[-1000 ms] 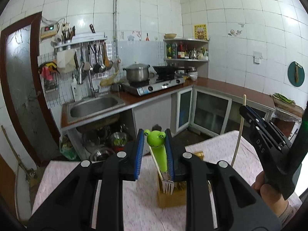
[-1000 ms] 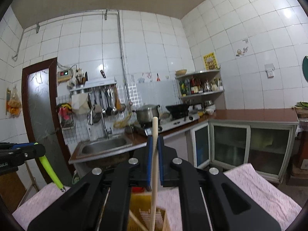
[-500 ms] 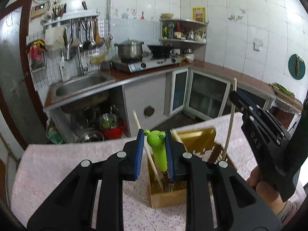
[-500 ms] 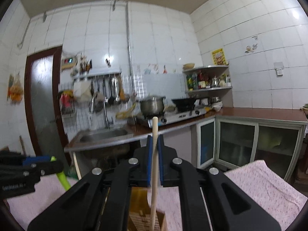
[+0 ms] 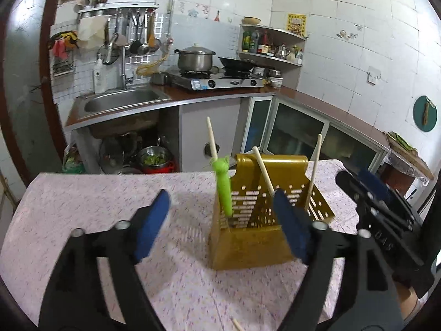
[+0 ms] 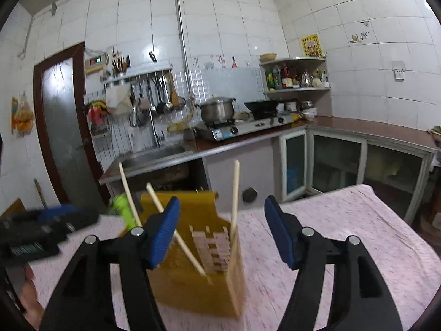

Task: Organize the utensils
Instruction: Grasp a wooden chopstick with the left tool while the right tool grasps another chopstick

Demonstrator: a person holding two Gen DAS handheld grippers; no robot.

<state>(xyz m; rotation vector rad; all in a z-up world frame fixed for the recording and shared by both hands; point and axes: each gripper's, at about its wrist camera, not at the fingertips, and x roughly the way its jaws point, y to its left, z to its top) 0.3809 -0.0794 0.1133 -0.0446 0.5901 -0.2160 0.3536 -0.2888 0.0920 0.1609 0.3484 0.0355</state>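
Utensils stand released: the left gripper [image 5: 222,222] is opening, empty, around the green fork [image 5: 223,187], and the right gripper [image 6: 222,229] is opening off the chopstick [image 6: 234,198]. Both lean upright in the yellow holder [image 5: 248,237] just ahead on the pink tablecloth [image 5: 96,193].

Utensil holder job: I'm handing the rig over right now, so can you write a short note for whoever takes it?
Left tongs: opening, nothing between the pads; the green frog-handled fork stands in the yellow holder.
Right tongs: opening; the chopstick stands free in the holder, not gripped.
Two more chopsticks lean in the holder.
Done: fork and three chopsticks are in.
Left: one stick end shows on the tablecloth at the near edge; check for others out of view.
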